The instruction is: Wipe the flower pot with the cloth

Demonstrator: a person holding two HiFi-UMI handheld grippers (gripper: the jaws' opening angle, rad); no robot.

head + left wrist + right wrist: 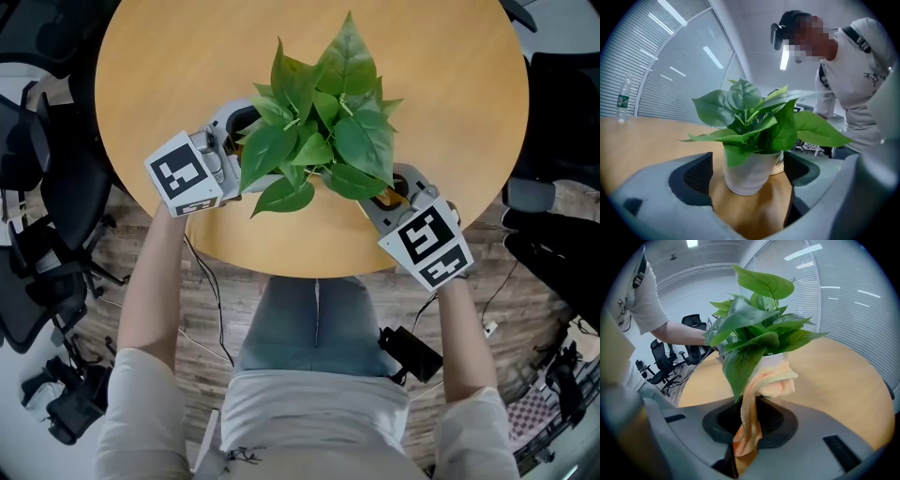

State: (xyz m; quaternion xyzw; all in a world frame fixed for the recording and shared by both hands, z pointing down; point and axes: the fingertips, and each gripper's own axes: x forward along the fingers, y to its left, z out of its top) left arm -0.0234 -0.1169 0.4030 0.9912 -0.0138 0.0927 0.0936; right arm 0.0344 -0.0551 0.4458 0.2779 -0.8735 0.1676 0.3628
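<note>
A leafy green plant (319,131) in a white flower pot (746,180) stands near the front edge of the round wooden table (187,56). My left gripper (246,131) is at the pot's left side. In the left gripper view its jaws (749,169) are open on either side of the pot, with a small gap at each pad. My right gripper (386,192) is at the pot's right side and is shut on an orange cloth (771,380). The bunched end of the cloth rests against the pot's wall (776,359) under the leaves. From the head view the leaves hide the pot.
Black office chairs (47,187) stand on the wooden floor left of the table, and more dark chairs (562,187) on the right. A water bottle (622,101) stands far back on the table. Cables lie on the floor by the person's legs.
</note>
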